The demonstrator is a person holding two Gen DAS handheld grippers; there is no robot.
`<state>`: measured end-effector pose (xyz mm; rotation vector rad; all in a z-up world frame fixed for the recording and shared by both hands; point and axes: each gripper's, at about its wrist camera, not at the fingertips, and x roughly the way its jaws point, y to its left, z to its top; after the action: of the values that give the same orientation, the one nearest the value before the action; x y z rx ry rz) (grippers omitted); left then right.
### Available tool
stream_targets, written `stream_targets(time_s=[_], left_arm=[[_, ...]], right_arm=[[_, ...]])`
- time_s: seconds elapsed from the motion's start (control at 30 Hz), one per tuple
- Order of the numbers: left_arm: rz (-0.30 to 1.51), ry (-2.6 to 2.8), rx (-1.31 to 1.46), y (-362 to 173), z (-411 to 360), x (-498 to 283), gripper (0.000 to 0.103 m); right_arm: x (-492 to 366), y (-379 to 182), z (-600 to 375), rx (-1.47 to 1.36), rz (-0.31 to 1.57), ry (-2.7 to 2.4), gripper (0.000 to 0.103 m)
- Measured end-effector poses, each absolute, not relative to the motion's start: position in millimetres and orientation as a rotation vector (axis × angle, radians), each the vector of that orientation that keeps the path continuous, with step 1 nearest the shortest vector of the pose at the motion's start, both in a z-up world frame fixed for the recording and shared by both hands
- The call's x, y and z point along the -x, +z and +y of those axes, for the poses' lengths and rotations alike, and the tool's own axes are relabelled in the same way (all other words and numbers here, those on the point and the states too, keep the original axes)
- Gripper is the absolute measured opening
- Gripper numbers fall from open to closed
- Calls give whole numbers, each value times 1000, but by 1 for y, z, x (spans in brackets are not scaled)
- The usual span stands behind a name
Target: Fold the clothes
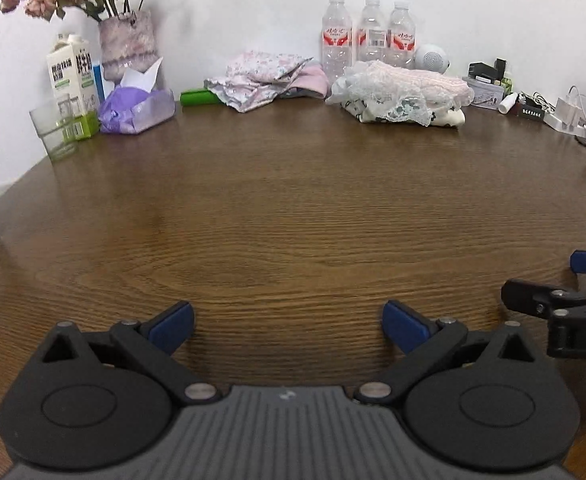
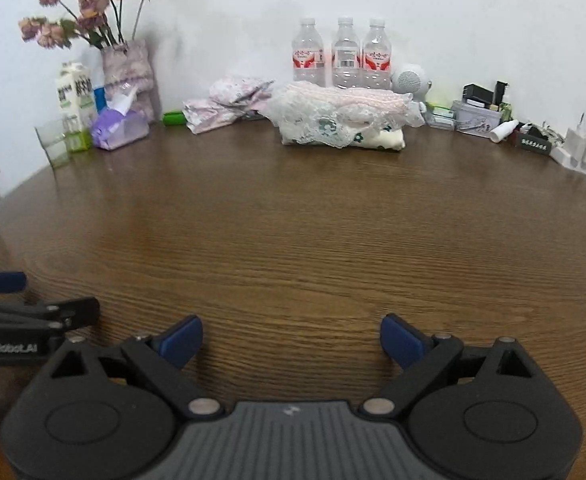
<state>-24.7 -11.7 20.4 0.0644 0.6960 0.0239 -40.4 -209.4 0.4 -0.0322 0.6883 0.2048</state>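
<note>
Two heaps of clothes lie at the back of the brown wooden table [image 1: 293, 208]. A pink floral heap [image 1: 265, 80] lies left of a folded stack with white lace and a pink top layer [image 1: 405, 94]. Both show in the right wrist view too, the floral heap [image 2: 229, 104] and the lace stack [image 2: 341, 120]. My left gripper [image 1: 289, 326] is open and empty, low over the near table. My right gripper [image 2: 291, 340] is open and empty beside it. Each gripper shows at the edge of the other's view, the right one [image 1: 565, 300] and the left one [image 2: 33, 312].
Along the back wall stand a vase of dried flowers [image 1: 127, 40], a milk carton [image 1: 73, 76], a glass [image 1: 55, 132], a purple tissue pack [image 1: 137, 106], three water bottles [image 1: 369, 34], a white speaker [image 1: 433, 58], small boxes and a power strip [image 1: 569, 118].
</note>
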Motion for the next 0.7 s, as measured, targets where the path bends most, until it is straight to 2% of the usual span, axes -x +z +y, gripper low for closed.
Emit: stream_targets(time_s=[0.7], left_arm=[[700,29,3,15,-17,18,103]], right_arm=[[22,12,-201,14,699,107,103]])
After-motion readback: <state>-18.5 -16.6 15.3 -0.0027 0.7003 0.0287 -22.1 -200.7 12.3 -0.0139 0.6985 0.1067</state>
